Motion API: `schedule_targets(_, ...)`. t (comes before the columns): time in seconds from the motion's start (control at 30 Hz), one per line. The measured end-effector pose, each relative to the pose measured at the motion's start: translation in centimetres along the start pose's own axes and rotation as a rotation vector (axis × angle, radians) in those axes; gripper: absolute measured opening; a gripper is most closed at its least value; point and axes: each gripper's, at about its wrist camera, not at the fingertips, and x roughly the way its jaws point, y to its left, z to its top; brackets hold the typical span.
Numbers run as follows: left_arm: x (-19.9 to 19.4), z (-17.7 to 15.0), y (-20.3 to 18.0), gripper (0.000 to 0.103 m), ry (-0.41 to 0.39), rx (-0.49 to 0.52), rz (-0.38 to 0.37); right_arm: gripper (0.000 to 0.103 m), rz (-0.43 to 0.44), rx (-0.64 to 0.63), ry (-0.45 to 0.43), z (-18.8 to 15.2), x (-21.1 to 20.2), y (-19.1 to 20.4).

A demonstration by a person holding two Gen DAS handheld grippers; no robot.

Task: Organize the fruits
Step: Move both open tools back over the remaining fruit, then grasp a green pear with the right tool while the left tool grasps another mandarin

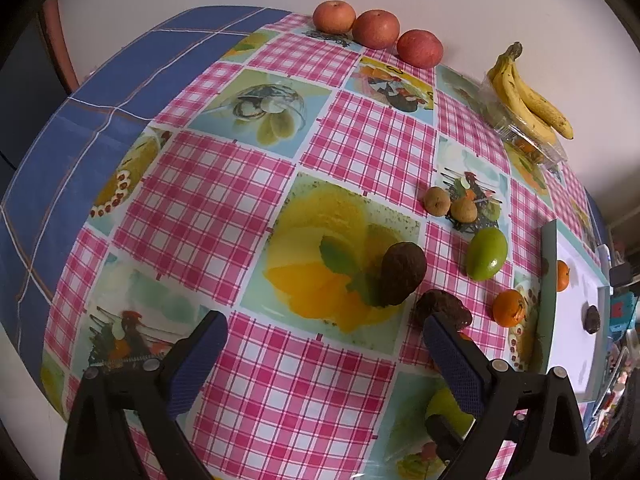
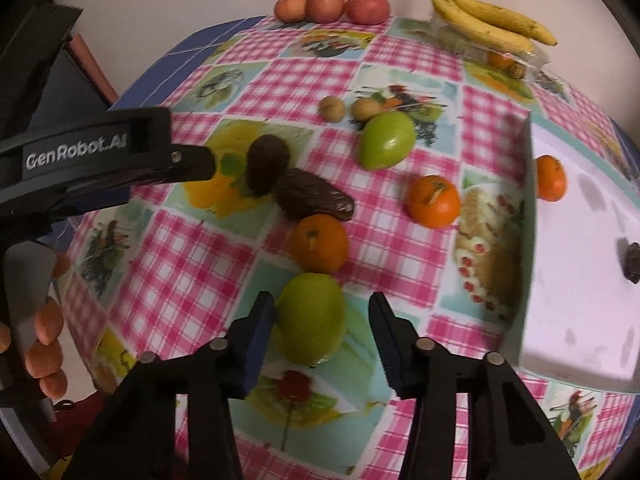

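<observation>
My right gripper points down over a green fruit that lies between its fingers. The left pad touches the fruit's side and the right pad stands apart from it. Just beyond lie an orange, two dark avocados, another green fruit and a second orange. My left gripper is open wide with nothing between its fingers. Its right finger is close to one dark avocado, with the other avocado just beyond.
A white box on the right holds an orange and a dark fruit. At the far edge by the wall are three apples and bananas on a clear container. Two small brown fruits lie mid-table.
</observation>
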Motion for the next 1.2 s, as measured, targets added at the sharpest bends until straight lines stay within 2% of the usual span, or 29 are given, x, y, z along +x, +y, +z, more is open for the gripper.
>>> schedule_targets(0.2, 0.1, -0.1, 0.0, 0.099, 0.006, -0.004, -0.005, 0.041, 0.038, -0.018, 0.024, -0.1, 0.6, 0.7)
schedule_targets(0.7, 0.2, -0.3, -0.8, 0.099, 0.012, 0.011, 0.004, 0.041, 0.027, -0.043, 0.022, -0.5, 0.2, 1.1)
schedule_targets(1.0, 0.3, -0.5, -2.0, 0.099, 0.023, 0.030, -0.007, 0.041, -0.033, -0.032, 0.018, -0.6, -0.5, -0.4)
schedule_targets(1.07, 0.3, -0.6, -2.4, 0.091, 0.029, 0.035, -0.020, 0.041, -0.048, -0.024, 0.016, -0.7, -0.8, -1.1)
schedule_targets(1.2, 0.5, -0.9, -3.0, 0.090, 0.044, 0.037, -0.039, 0.041, -0.086, -0.019, 0.002, -0.8, -1.2, -1.9)
